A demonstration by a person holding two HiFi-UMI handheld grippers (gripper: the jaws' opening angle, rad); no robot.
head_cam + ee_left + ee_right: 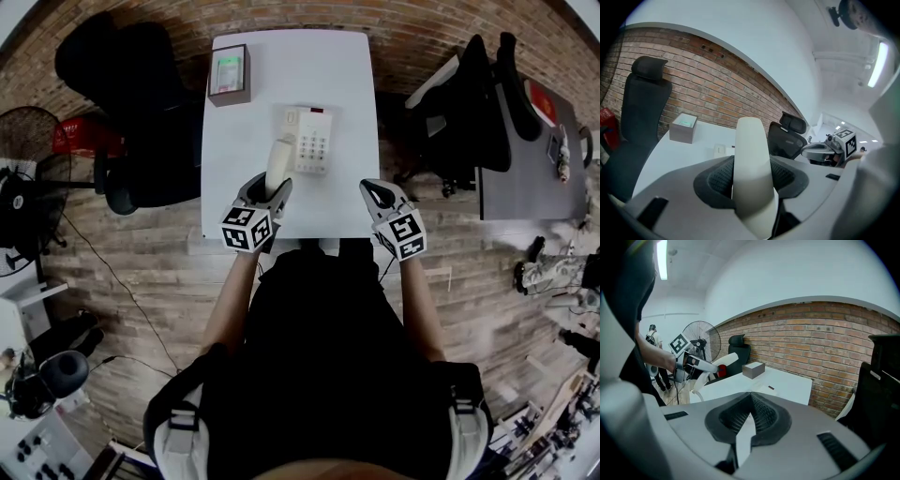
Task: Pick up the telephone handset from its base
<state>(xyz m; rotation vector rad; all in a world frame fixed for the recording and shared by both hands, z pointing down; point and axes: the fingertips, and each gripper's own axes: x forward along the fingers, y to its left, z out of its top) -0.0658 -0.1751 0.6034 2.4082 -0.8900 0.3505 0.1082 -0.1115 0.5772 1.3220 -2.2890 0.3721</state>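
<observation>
We are gripping the smooth, cream, rounded handset (278, 161) in our left tongs (270, 190), raised near the surface's (281, 75) near edge. Our right tongs (378, 193) are hovering closed and empty.

White counter (349, 187), two items on it.
Phone base (313, 141) w/ keypad near ctr; grey box (230, 74) at far-left corner, well apart from it.

Left gripper (271, 191) clamped; right gripper (378, 195) closed.
</observation>
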